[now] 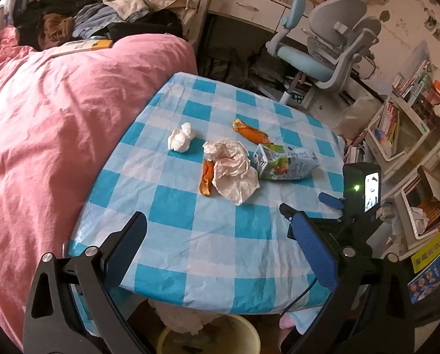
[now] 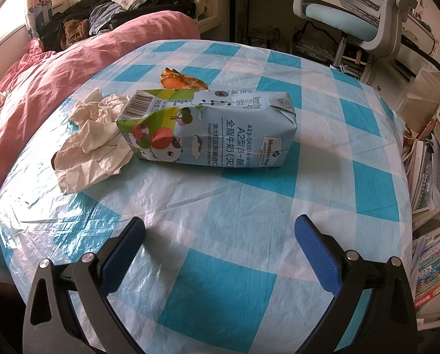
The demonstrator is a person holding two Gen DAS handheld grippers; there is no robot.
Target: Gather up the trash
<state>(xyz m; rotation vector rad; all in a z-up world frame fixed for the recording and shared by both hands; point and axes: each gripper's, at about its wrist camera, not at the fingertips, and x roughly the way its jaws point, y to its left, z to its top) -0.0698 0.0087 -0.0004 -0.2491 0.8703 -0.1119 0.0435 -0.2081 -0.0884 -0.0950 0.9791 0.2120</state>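
Nearest us, the left gripper (image 1: 220, 236) and right gripper (image 2: 220, 239) both gape empty above the checked tablecloth (image 2: 220, 295); we judge they are poised to pick. The milk carton (image 2: 208, 129), crumpled paper (image 1: 234, 171), tissue wad (image 1: 181, 141) and peels (image 1: 250, 131) lie mid-table.

On the table (image 1: 220, 244) we find the milk carton (image 2: 208, 129) lying on its side near the middle, with crumpled paper (image 2: 93, 144) touching its left end. One peel (image 2: 183, 81) lies just behind the carton, another peel (image 1: 206, 181) at the paper's left edge. A tissue wad (image 1: 181, 141) sits apart, farther left. The bed (image 1: 57, 124) runs along the table's left side; a chair (image 1: 329, 53) stands behind it.
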